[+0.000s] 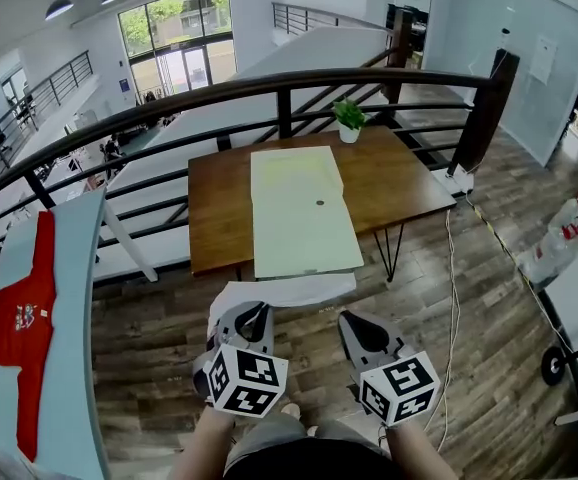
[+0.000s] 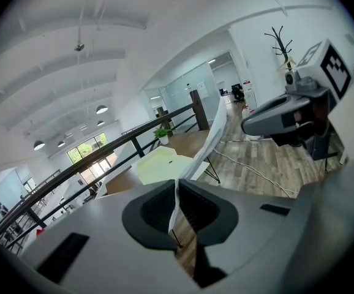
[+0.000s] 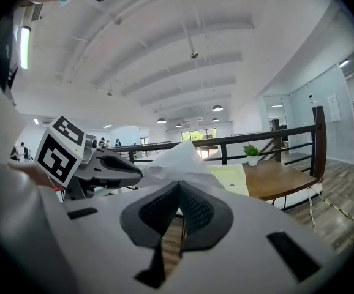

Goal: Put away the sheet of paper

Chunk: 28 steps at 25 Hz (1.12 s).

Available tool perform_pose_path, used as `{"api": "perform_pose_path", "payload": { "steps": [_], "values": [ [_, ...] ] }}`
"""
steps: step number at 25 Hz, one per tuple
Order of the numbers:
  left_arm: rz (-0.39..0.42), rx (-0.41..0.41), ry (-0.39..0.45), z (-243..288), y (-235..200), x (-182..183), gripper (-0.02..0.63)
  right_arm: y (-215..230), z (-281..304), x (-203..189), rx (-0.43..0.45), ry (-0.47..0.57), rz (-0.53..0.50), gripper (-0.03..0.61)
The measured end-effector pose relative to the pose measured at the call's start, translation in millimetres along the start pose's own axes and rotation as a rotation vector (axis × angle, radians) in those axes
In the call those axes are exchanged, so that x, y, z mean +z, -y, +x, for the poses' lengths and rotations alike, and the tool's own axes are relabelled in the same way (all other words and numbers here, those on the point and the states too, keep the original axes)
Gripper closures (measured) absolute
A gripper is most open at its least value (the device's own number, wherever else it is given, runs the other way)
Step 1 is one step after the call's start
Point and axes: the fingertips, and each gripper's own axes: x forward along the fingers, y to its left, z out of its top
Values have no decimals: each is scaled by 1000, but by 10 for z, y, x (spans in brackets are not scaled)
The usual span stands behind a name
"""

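Note:
A white sheet of paper (image 1: 284, 291) hangs in the air just before the near edge of the wooden table (image 1: 399, 183). My left gripper (image 1: 252, 315) is shut on its left side, and the sheet runs edge-on out of those jaws (image 2: 210, 141). My right gripper (image 1: 357, 325) is shut on its right side, where the paper (image 3: 178, 162) bulges upward. A large pale yellow folder (image 1: 299, 208) lies flat on the table, reaching its near edge. Each gripper shows in the other's view: the right gripper (image 2: 274, 119) and the left gripper (image 3: 111, 171).
A small potted plant (image 1: 348, 118) stands at the table's far edge. A black railing (image 1: 269, 88) curves behind the table. A red shirt (image 1: 24, 318) lies on a pale blue surface at left. A white cable (image 1: 454, 298) and white bags (image 1: 559, 243) are on the floor at right.

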Motion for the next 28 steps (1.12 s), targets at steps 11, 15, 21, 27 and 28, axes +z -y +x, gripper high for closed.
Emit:
{"api": "perform_pose_path", "payload": {
  "steps": [11, 15, 21, 27, 28],
  "values": [
    [-19, 3, -9, -36, 293, -14, 581, -30, -199, -219, 51, -27, 26, 552],
    [-26, -7, -11, 7, 340, -22, 582, 21, -187, -282, 54, -43, 38, 552],
    [-25, -22, -13, 207, 245, -37, 581, 146, 52, -314, 53, -59, 53, 551],
    [-23, -13, 14, 602, -122, 104, 582, 385, 510, -229, 44, -60, 59, 551],
    [-19, -11, 18, 671, -201, 126, 581, 428, 600, -213, 44, -64, 61, 551]
  ]
}}
